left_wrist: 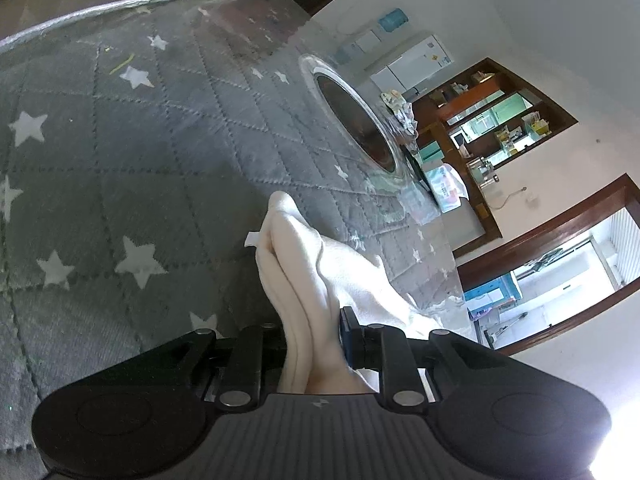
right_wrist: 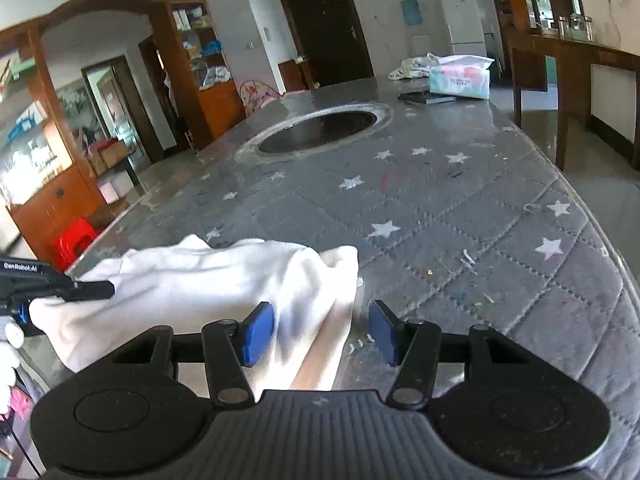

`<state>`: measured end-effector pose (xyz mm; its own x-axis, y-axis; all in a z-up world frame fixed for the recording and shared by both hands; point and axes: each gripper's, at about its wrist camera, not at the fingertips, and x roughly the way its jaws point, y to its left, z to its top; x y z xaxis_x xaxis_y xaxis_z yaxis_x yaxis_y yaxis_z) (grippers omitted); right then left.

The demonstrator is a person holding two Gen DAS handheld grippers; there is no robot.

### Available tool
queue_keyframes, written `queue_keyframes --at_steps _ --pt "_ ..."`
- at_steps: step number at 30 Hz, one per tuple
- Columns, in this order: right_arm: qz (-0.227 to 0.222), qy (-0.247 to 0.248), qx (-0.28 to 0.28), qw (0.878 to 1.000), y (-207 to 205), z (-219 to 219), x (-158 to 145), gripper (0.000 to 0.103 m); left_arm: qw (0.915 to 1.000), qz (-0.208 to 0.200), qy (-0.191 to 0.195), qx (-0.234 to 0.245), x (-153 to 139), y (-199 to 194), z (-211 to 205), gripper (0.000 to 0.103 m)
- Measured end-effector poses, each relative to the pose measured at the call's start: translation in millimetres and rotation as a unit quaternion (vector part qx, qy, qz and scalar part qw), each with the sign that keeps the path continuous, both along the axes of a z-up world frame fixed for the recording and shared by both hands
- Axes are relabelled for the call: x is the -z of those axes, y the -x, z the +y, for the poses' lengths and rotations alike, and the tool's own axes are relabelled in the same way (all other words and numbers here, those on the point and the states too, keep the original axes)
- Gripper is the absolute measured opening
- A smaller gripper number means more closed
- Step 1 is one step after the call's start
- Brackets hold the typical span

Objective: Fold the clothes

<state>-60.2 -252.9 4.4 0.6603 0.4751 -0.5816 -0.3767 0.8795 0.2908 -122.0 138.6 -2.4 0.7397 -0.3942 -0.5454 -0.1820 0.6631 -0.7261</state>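
Note:
A white garment (left_wrist: 304, 264) is bunched into thick folds, and my left gripper (left_wrist: 312, 336) is shut on it just above the grey star-patterned table cover (left_wrist: 120, 160). In the right wrist view the same garment (right_wrist: 200, 280) hangs stretched between the two tools. The left gripper (right_wrist: 80, 288) grips its left end at the frame's edge. My right gripper (right_wrist: 320, 332) is open, its blue pads (right_wrist: 258, 334) wide apart. A fold of the cloth drapes between them beside the left pad, with a gap to the right pad.
A round dark recess (right_wrist: 320, 130) sits mid-table. At the far end lie a tissue pack (right_wrist: 460, 80), a dark flat item (right_wrist: 424, 98) and a heap of clothes (right_wrist: 412, 66). The table's edge (right_wrist: 592, 216) runs down the right. A red stool (right_wrist: 74, 240) stands on the floor left.

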Motion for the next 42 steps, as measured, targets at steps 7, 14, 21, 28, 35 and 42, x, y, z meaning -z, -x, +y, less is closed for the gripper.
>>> queue_keyframes --at_steps 7,14,21,28,35,42 --pt "0.006 -0.025 -0.011 1.0 4 4 0 0.017 0.9997 -0.003 -0.025 0.008 -5 -4 -6 0.021" --pt "-0.012 -0.049 -0.006 0.999 11 2 -17 0.012 0.9969 -0.02 -0.068 0.033 -25 -11 -18 0.021" --pt "-0.05 -0.045 0.007 0.998 12 -9 -47 0.012 0.9922 -0.045 -0.089 0.075 -54 -38 -46 0.019" --pt "-0.087 -0.028 0.042 0.995 2 -36 -74 0.012 0.9871 -0.067 -0.099 0.107 -73 -72 -80 0.018" --pt "-0.109 -0.008 0.074 0.991 -17 -62 -89 0.012 0.9825 -0.079 -0.108 0.129 -88 -109 -116 0.018" --pt "-0.112 0.001 0.106 0.988 -39 -91 -87 0.012 0.9804 -0.079 -0.107 0.146 -86 -143 -145 0.018"
